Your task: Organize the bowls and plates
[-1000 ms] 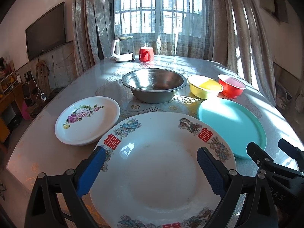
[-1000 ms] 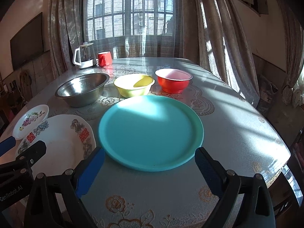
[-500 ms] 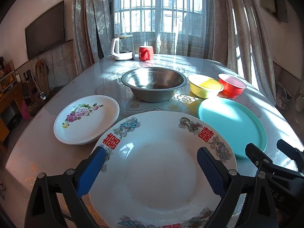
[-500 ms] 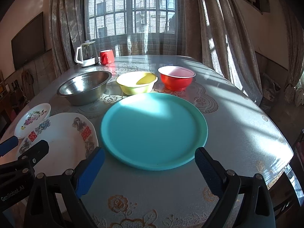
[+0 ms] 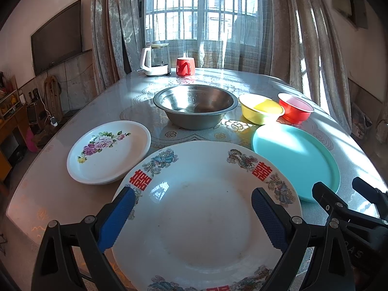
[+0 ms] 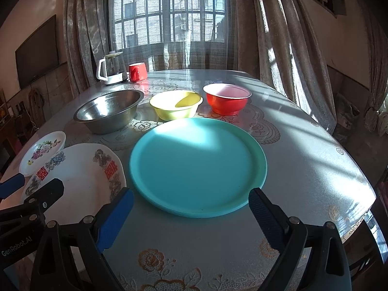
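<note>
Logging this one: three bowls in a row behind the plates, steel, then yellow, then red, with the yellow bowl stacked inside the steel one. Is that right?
Not quite. The yellow bowl is not stacked inside the steel bowl; it stands on the table beside it, between it and the red bowl. The right wrist view shows this. The order of the row behind the plates is right.

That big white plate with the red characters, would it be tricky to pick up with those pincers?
Probably somewhat. The white plate looks glazed and glossy, so its rim may be slippery between the fingers. It is wide and seems ceramic, so likely heavy for a grip at one edge and apt to droop. It lies flat on the table, leaving little room to get under the rim.
</note>
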`<state>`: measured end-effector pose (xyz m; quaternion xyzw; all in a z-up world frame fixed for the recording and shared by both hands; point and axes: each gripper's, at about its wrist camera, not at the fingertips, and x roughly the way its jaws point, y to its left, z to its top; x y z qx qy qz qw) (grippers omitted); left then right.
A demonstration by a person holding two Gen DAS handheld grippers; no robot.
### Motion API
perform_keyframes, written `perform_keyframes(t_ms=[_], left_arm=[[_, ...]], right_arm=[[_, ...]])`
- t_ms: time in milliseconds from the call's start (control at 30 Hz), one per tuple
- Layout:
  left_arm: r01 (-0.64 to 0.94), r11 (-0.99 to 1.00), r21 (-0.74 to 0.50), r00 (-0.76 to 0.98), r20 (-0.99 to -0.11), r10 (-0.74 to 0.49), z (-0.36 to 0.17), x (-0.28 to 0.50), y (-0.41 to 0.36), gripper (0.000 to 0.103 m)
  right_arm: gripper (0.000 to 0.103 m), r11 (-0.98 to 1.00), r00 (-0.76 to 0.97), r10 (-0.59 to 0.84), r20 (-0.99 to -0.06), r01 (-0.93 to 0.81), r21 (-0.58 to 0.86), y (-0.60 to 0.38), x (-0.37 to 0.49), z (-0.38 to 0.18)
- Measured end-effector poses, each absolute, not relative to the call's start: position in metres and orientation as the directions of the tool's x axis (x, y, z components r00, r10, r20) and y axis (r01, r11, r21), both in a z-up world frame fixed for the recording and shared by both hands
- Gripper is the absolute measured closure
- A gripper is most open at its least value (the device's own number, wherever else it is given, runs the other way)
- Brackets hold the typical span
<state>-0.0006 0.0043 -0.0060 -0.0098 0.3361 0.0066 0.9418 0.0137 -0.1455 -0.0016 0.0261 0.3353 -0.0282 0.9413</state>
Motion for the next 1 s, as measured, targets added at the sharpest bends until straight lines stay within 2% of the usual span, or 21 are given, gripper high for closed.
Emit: perform_keyframes(t_ms=[300,433,533,600,700,767,867,933,1000], left_arm=[[-0.002,1.0,-0.03,0.759,-0.651,-0.018,-0.005,0.005,0.003,0.006],[0.022,0.999,-0.045,0.748,-0.662,-0.046,-0.002,0.012,0.004,0.014],[0.081,0.996,-0.048,0.729,-0.678,-0.092,0.003,0.023,0.001,0.031],[0.137,0.988,-0.074,0.703,-0.695,-0.15,0.007,0.035,0.0,0.057],[0.198,0.971,-0.131,0.657,-0.718,-0.231,0.013,0.054,-0.003,0.071],[0.232,0.96,-0.156,0.629,-0.729,-0.27,0.016,0.066,-0.008,0.076],[0.263,0.946,-0.19,0.586,-0.748,-0.313,0.019,0.085,-0.016,0.076],[0.281,0.942,-0.186,0.568,-0.759,-0.319,0.02,0.098,-0.024,0.076],[0.3,0.936,-0.185,0.543,-0.774,-0.327,0.018,0.11,-0.034,0.076]], right_arm=[[0.006,0.996,0.771,-0.019,-0.637,0.069,0.055,-0.152,0.017,-0.003],[0.009,0.994,0.769,0.002,-0.639,0.067,0.083,-0.16,0.02,-0.003],[0.013,0.991,0.772,0.016,-0.635,0.072,0.111,-0.173,0.024,0.0],[0.016,0.985,0.77,0.027,-0.637,0.089,0.15,-0.187,0.028,0.003],[0.026,0.974,0.761,0.013,-0.648,0.137,0.18,-0.211,0.033,0.004],[0.033,0.967,0.75,-0.004,-0.662,0.171,0.187,-0.227,0.038,0.003],[0.049,0.951,0.725,-0.006,-0.688,0.216,0.219,-0.249,0.045,-0.002],[0.066,0.945,0.711,-0.008,-0.704,0.236,0.227,-0.259,0.05,-0.007],[0.069,0.94,0.699,0.006,-0.715,0.24,0.243,-0.266,0.053,-0.012]])
